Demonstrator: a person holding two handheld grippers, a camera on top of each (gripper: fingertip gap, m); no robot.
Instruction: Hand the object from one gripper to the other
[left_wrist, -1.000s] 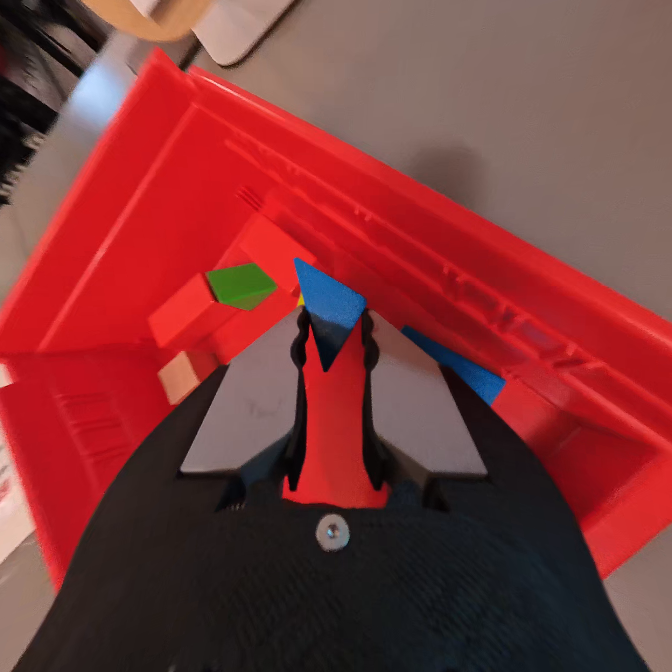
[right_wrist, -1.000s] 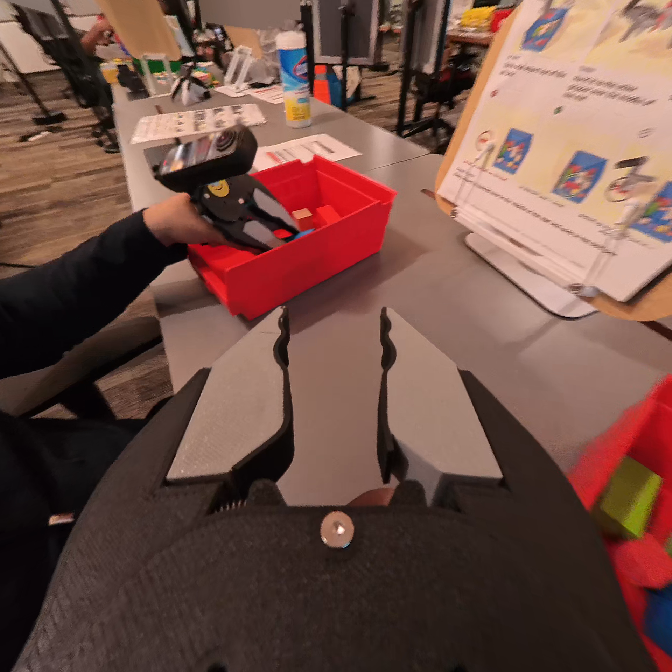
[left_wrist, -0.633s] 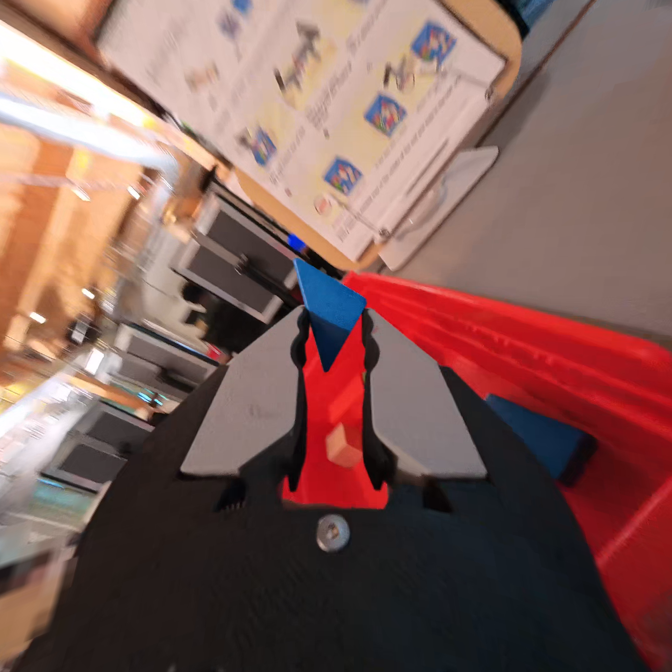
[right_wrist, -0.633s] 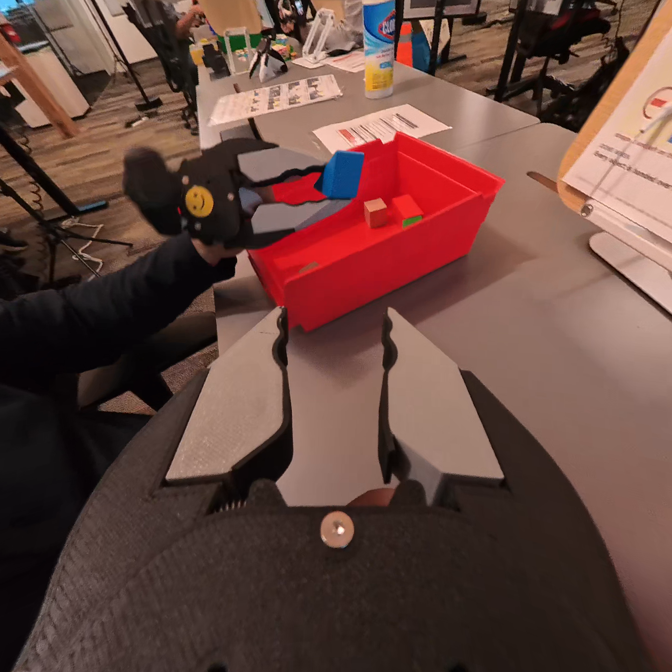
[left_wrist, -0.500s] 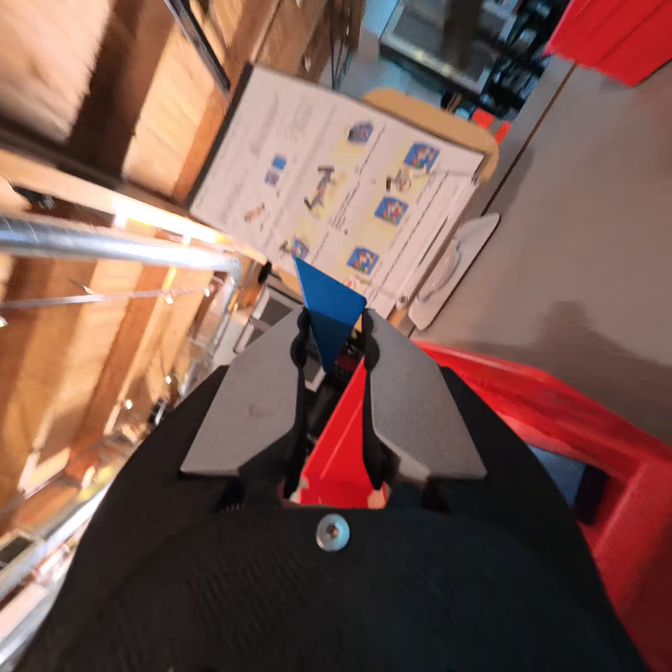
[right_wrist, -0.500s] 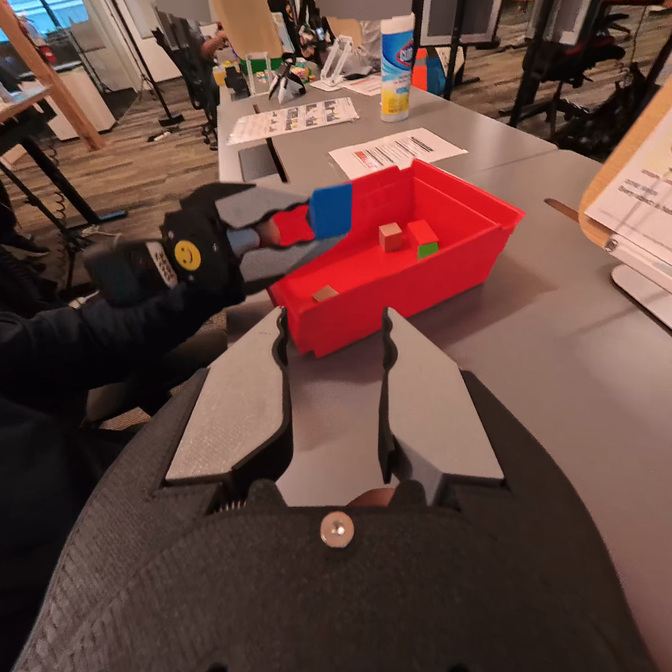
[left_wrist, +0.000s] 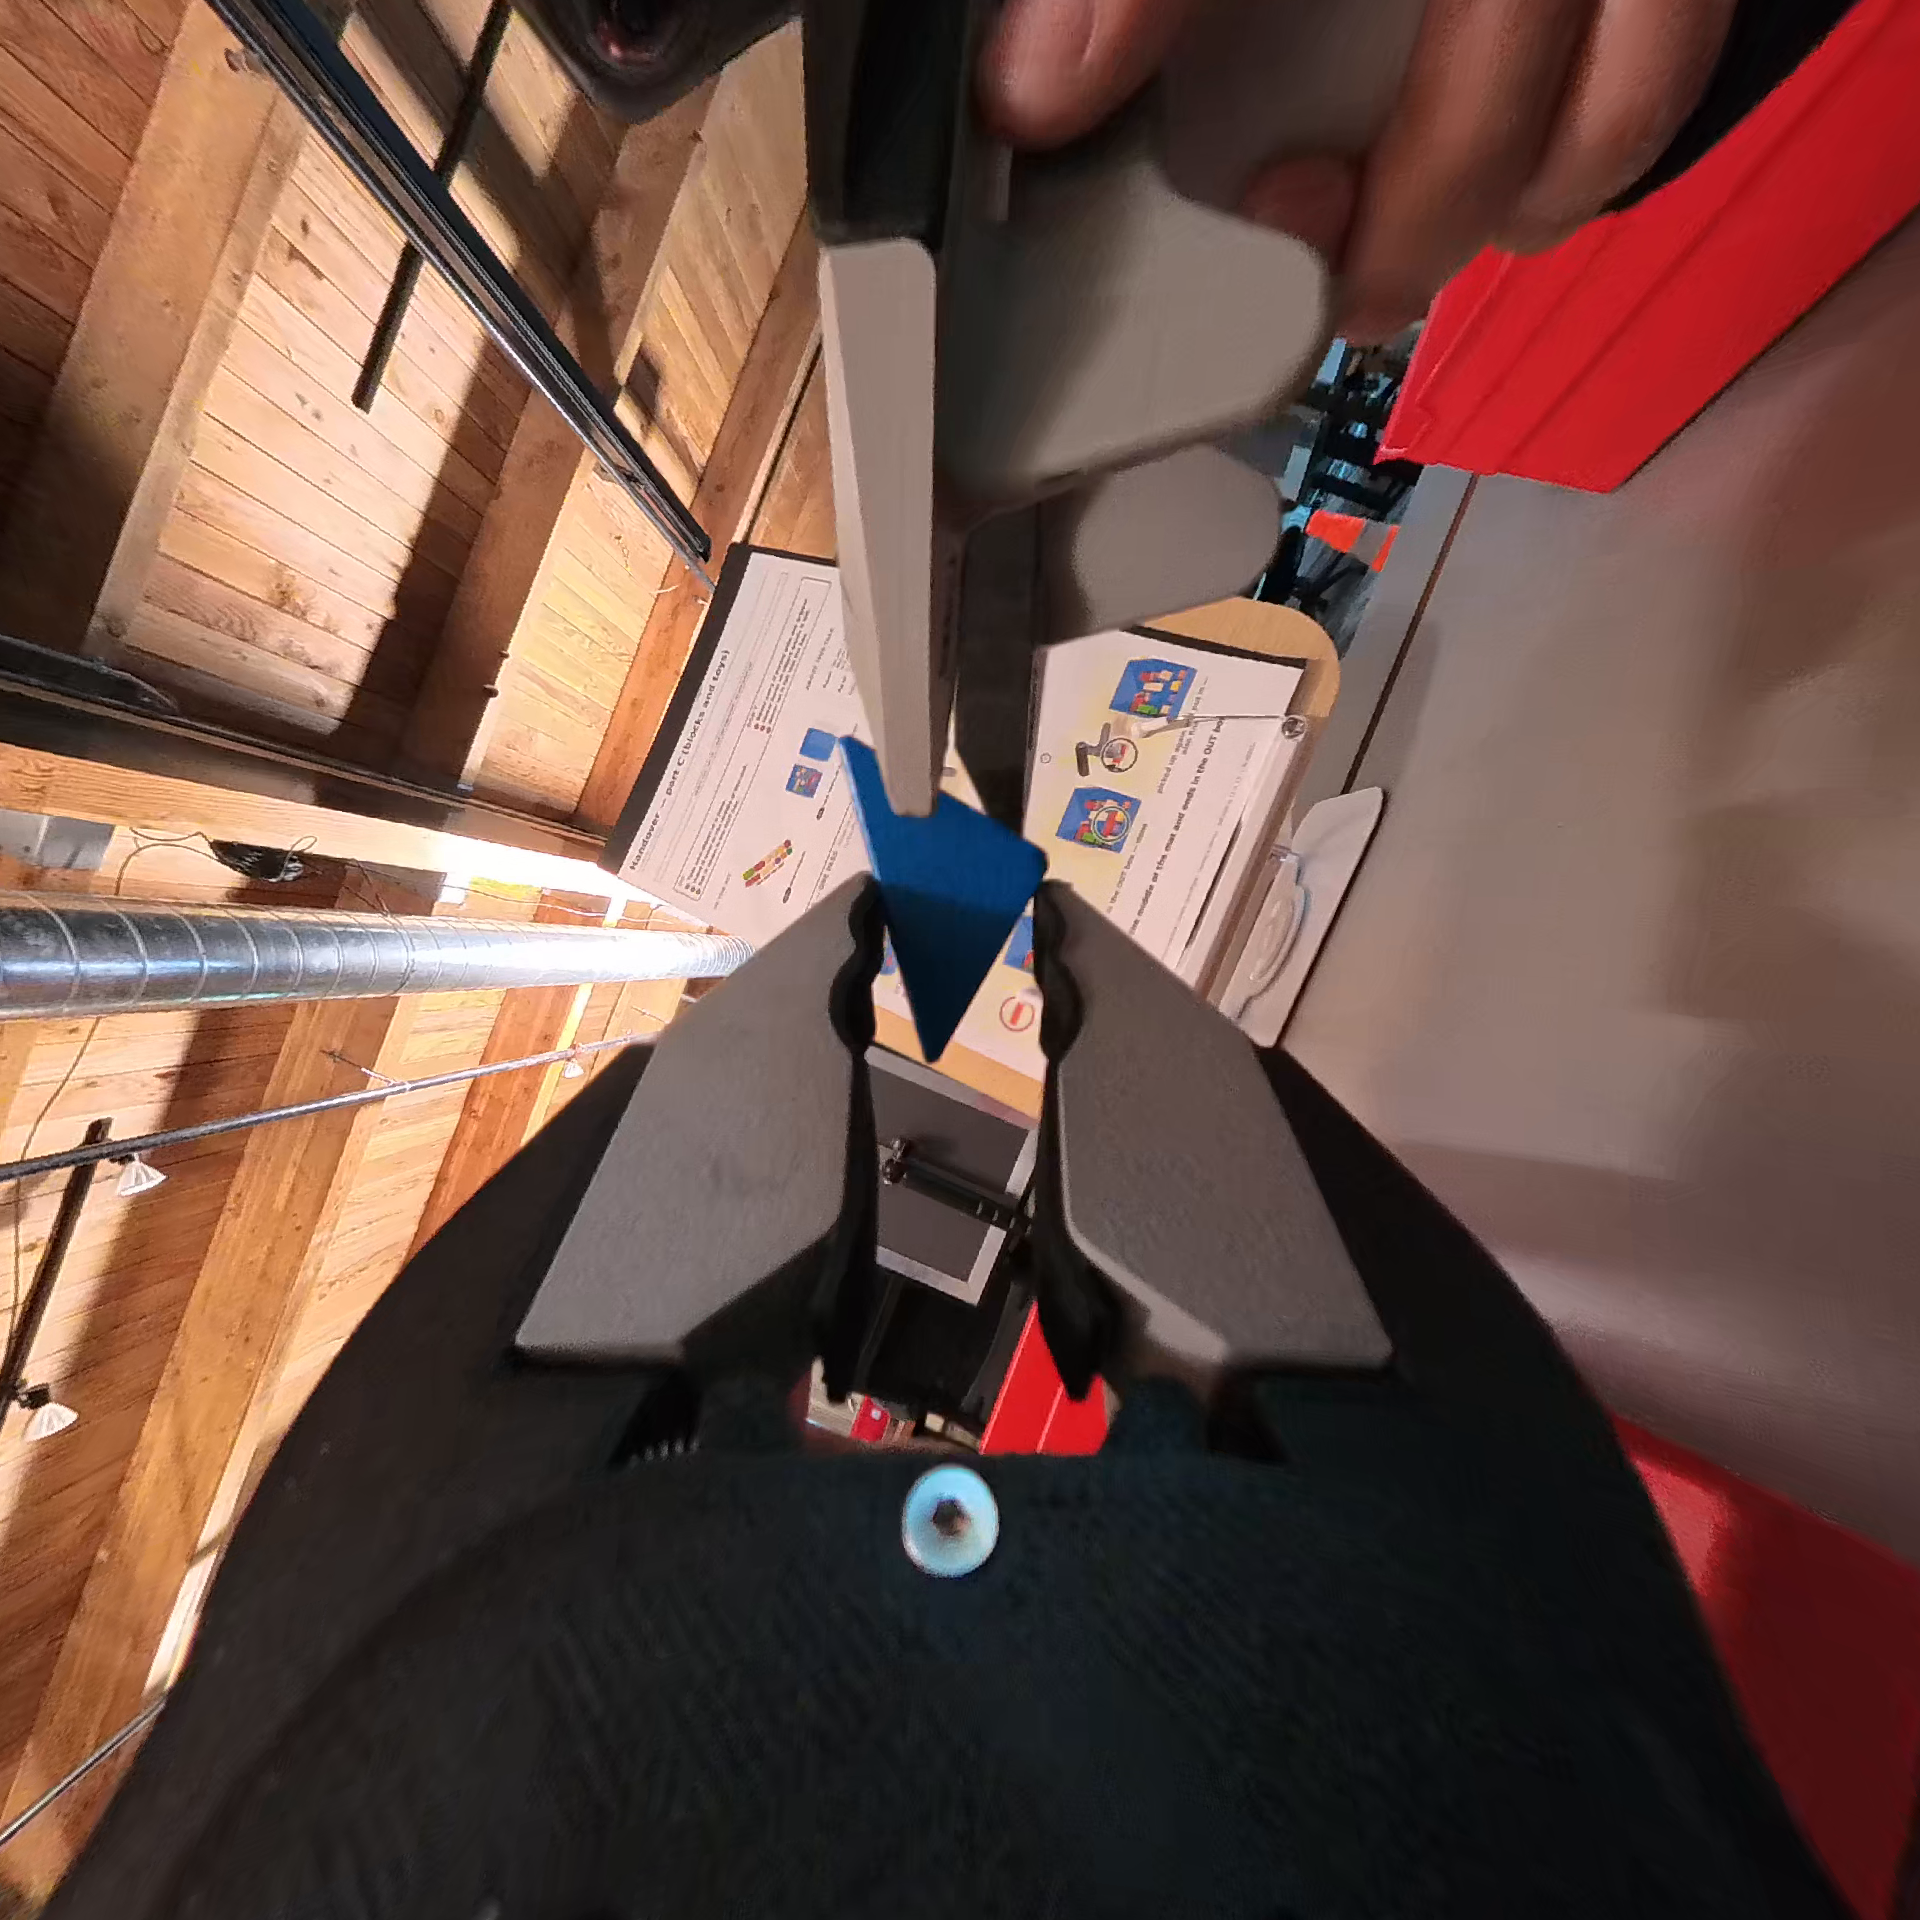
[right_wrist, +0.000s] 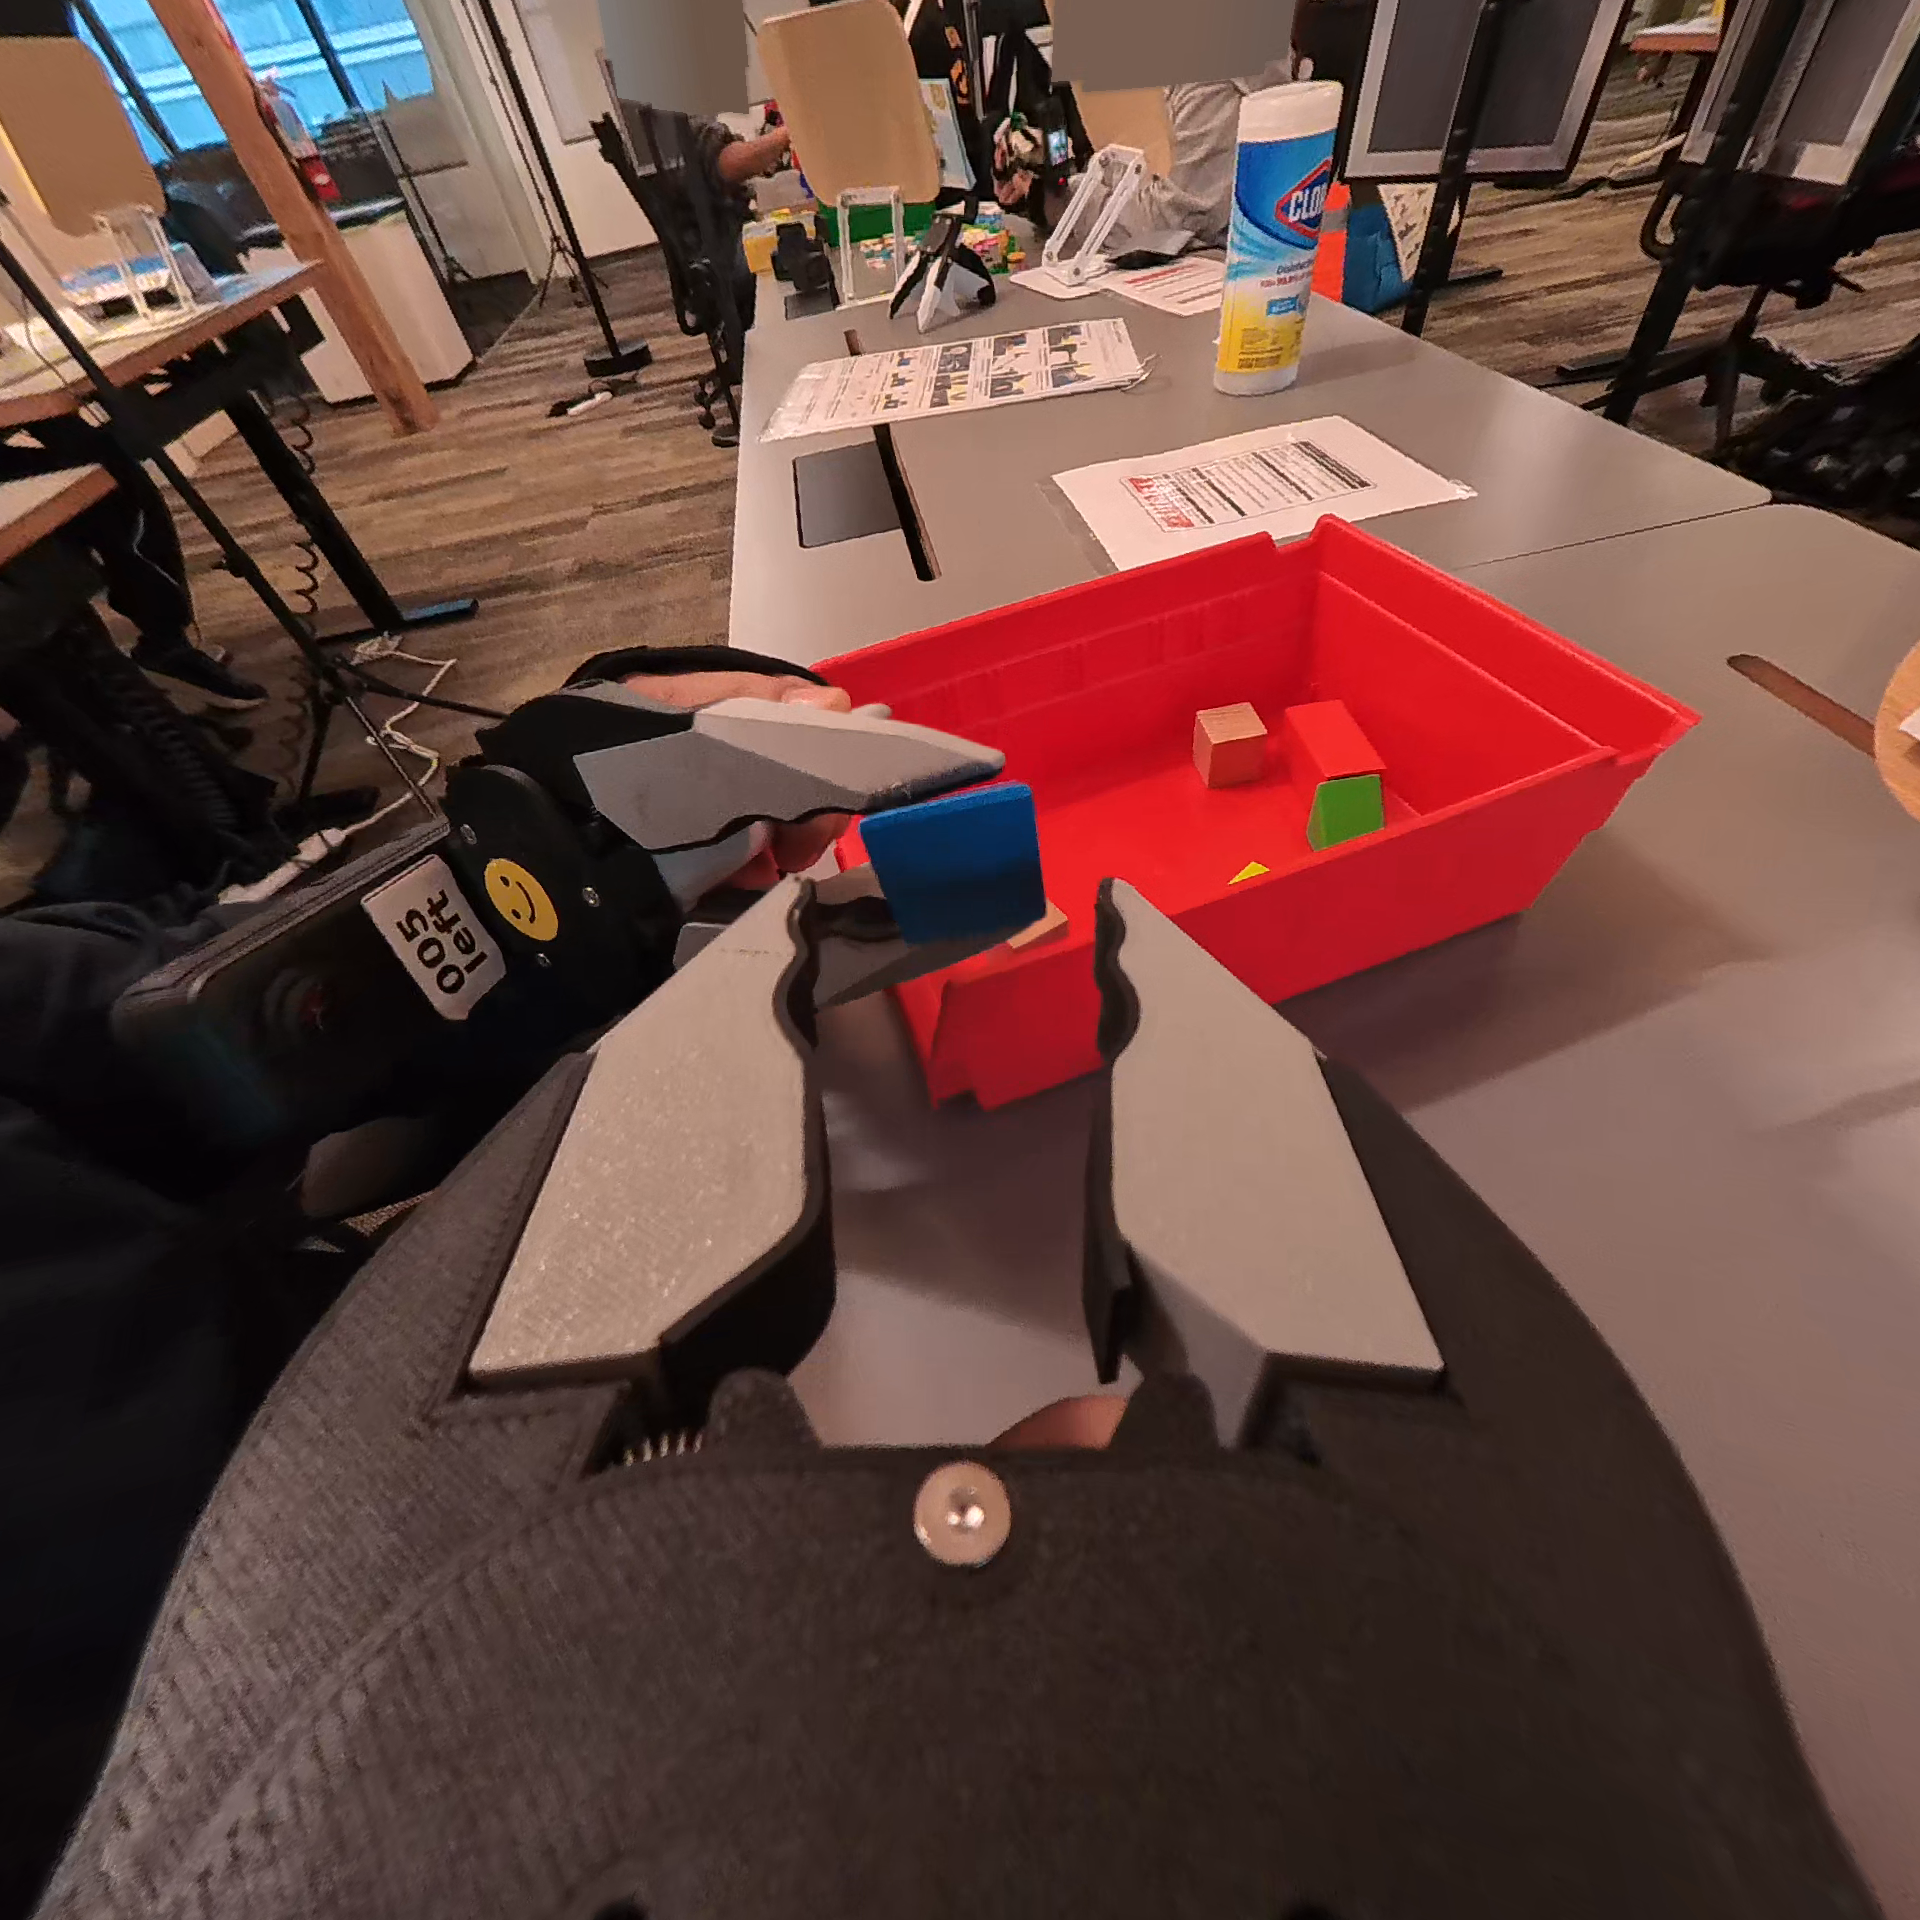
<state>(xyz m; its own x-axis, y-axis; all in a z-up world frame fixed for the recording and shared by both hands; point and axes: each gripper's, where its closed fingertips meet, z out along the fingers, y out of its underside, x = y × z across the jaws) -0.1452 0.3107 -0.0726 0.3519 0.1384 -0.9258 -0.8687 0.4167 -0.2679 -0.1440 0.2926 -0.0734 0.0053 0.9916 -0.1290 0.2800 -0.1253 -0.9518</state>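
Observation:
My left gripper (left_wrist: 951, 904) is shut on a blue wedge block (left_wrist: 940, 914), held in the air with its point toward the camera. In the right wrist view the block (right_wrist: 951, 862) sits just beyond and between the open fingertips of my right gripper (right_wrist: 954, 899), with gaps on both sides. The left gripper's upper finger (right_wrist: 790, 769) comes in from the left, held by a hand. In the left wrist view a finger (left_wrist: 883, 520) of the right gripper comes down from above and reaches the block's top edge.
A red bin (right_wrist: 1299, 935) stands on the grey table (right_wrist: 1662, 1143) behind the block. It holds a wooden cube (right_wrist: 1229, 743), a red block (right_wrist: 1330, 732), a green block (right_wrist: 1345, 810) and a small yellow piece (right_wrist: 1250, 873). A second red bin (left_wrist: 1662, 260) and an instruction board (left_wrist: 1143, 790) stand farther off. My left and right fingertips are right by each other.
My left gripper lifted the blue block out of the bin and swung it toward the right gripper. The right gripper moved in, and the block now sits between its open fingertips.

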